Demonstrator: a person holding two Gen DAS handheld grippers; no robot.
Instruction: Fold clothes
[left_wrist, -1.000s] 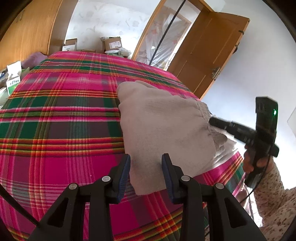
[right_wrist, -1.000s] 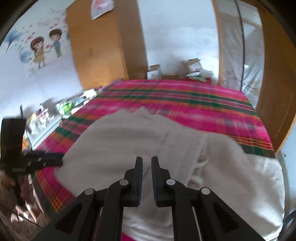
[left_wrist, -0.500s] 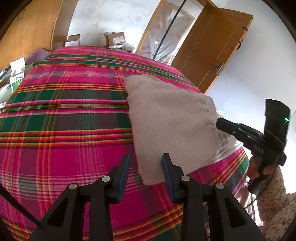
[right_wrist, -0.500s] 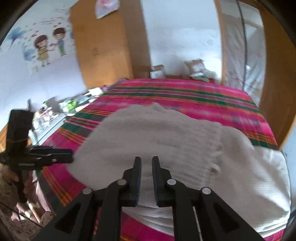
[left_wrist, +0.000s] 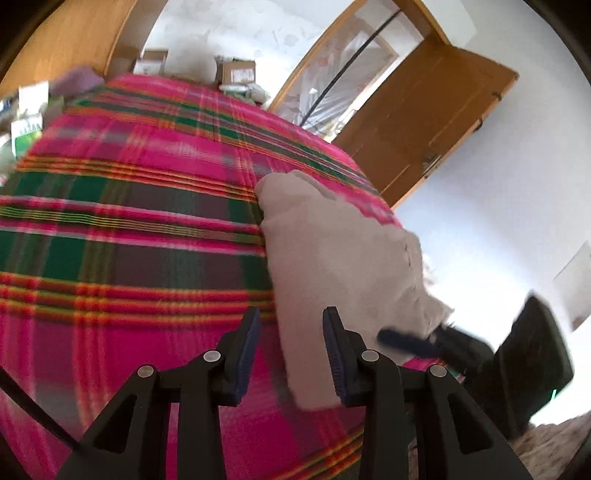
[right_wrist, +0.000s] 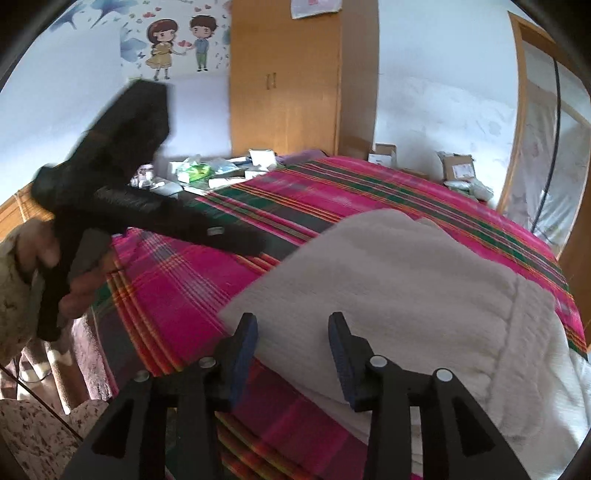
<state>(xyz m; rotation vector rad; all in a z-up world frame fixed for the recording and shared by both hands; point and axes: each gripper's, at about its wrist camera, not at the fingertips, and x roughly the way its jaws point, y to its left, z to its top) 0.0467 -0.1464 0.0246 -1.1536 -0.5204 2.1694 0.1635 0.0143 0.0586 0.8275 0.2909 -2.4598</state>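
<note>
Wardrobe (right_wrist: 286, 99) shows only rightward; door (left_wrist: 424, 122) only leftward.

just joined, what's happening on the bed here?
A person with tongs in each hand is folding a beige garment on a bed covered by a pink plaid blanket. The garment lies folded near the bed's edge. The right tongs have just been opening and hold nothing; their tips hover over the garment's near corner. The left tongs are open too, above the garment's edge, gripping nothing.
</note>
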